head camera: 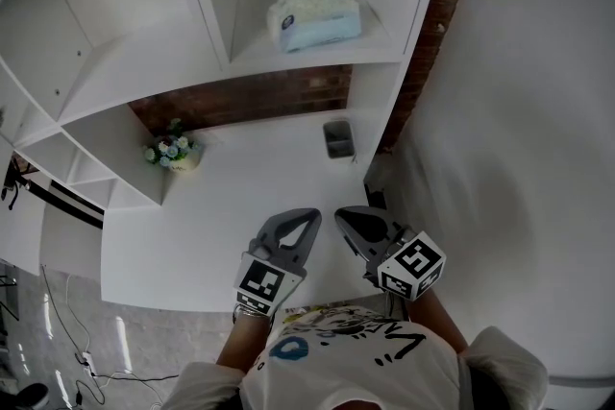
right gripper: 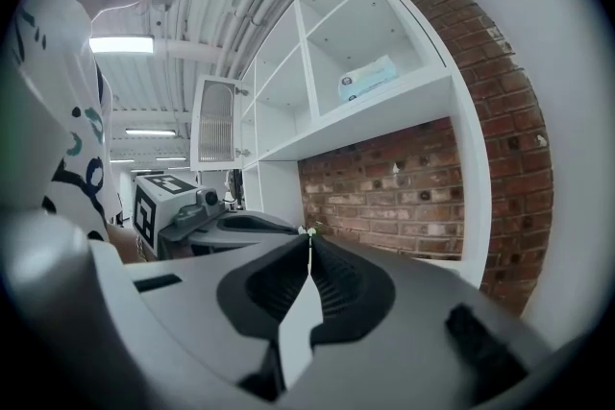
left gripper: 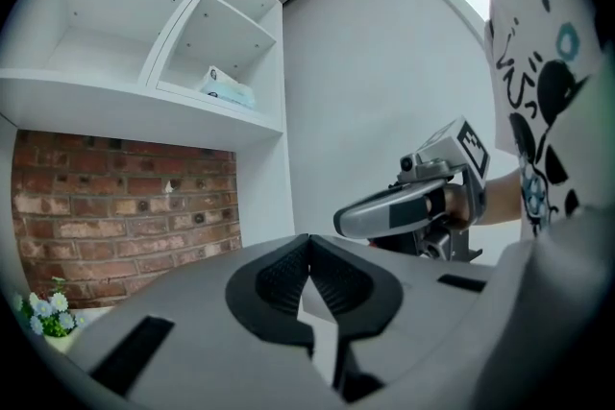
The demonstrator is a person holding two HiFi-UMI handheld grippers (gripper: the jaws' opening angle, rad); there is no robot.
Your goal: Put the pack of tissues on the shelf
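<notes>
In the head view we see the pack of tissues [head camera: 315, 14] on the shelf [head camera: 382, 45] at top centre, with our left gripper [head camera: 307, 220] and right gripper [head camera: 346, 218] low in the frame. The left gripper view shows its jaws pressed together, empty. The right gripper view shows the same, with the tissues at upper right.

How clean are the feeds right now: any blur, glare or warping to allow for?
Head view: the pack of tissues reads clearly, the right-hand wall is smeared. Left gripper view: fisheye bows the shelf, corners go black. Right gripper view: the ceiling light glares brightly; the brick wall is crisp.
</notes>
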